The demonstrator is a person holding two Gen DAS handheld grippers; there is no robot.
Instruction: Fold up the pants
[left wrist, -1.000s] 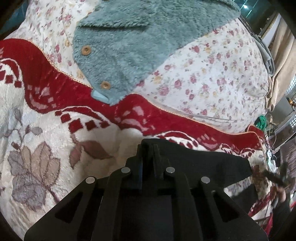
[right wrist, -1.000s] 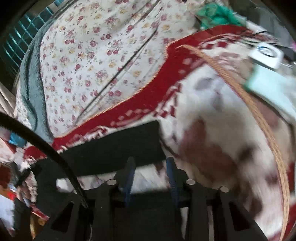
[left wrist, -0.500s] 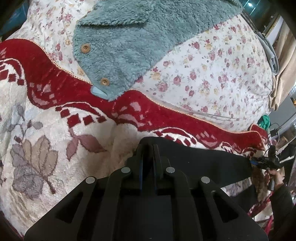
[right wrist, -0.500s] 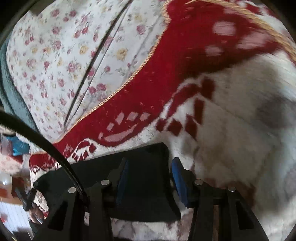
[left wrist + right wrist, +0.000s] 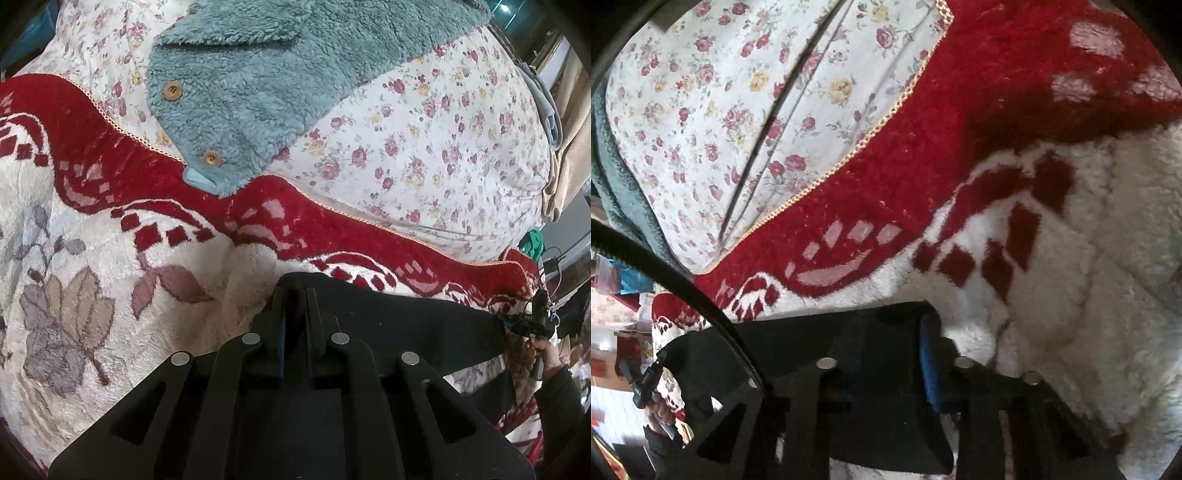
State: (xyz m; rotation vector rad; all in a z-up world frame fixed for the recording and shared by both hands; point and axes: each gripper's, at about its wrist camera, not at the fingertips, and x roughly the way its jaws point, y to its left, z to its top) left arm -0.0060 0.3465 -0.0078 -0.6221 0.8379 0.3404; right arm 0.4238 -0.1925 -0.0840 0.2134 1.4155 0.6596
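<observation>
Black pants (image 5: 406, 332) lie stretched across a red and cream blanket (image 5: 110, 277). My left gripper (image 5: 295, 295) is shut on one end of their far edge. At the other end, far right in the left wrist view, a hand (image 5: 546, 354) holds my right gripper (image 5: 524, 319). In the right wrist view the pants (image 5: 798, 343) have their corner between the jaws of the right gripper (image 5: 892, 325). Those jaws are closing on the cloth, and one blue pad (image 5: 929, 365) shows beside it. The left gripper (image 5: 642, 380) appears small at the far left of this view.
A teal fleece garment (image 5: 277, 74) with wooden buttons lies on a floral sheet (image 5: 424, 147) behind the blanket. A black cable (image 5: 683, 284) crosses the right wrist view. A beige curtain (image 5: 569, 147) and clutter stand past the bed's right edge.
The right gripper came down onto the pants' corner and its jaws narrowed around the cloth. The left gripper stayed shut on its end and hardly moved.
</observation>
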